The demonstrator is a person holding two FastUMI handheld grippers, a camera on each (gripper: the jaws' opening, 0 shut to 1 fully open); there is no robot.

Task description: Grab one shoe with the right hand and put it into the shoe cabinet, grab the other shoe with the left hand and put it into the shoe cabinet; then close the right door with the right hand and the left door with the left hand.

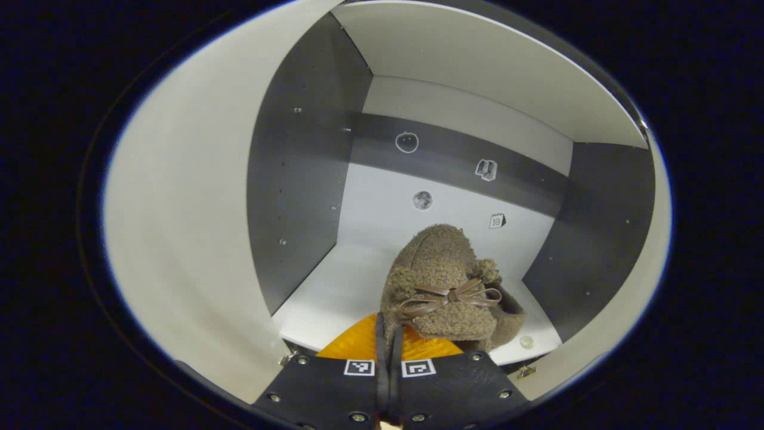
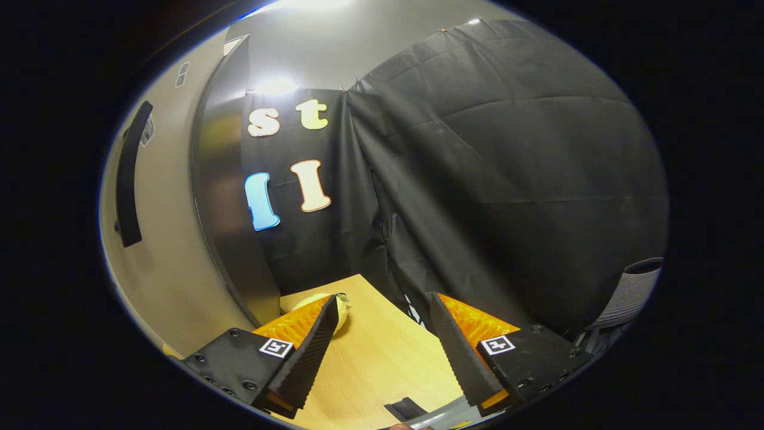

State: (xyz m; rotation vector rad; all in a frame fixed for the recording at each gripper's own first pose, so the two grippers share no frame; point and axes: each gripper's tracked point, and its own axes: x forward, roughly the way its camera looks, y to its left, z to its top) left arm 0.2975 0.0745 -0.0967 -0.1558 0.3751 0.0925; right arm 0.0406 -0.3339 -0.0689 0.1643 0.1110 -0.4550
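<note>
Your left tongs (image 1: 388,334) are sitting with the two fingers pressed nearly together, and they are pinching the heel edge of the shoe (image 1: 444,286), a brown fuzzy slipper with a small leather bow on top. The shoe is hanging inside the shoe cabinet (image 1: 310,179), just above or on the white shelf (image 1: 334,292); I cannot tell if its sole is touching the shelf. Its toe is pointing toward the back wall of the cabinet, where some small stickers are showing. The cabinet is open in front of you, with the pale left door (image 1: 179,239) standing wide at your left side and the edge of the other door at your right.

Your right tongs (image 2: 382,340) are standing wide apart and are holding nothing. They are hovering over the light wooden surface (image 2: 382,358), outside the cabinet. At the left of the right gripper view, the right door (image 2: 161,251) is standing open, with its dark long handle (image 2: 128,179) upright on the pale face. A small pale round thing (image 2: 334,310) is lying on the surface near the foot of the door, half hidden behind one finger; I cannot tell what it is.
</note>
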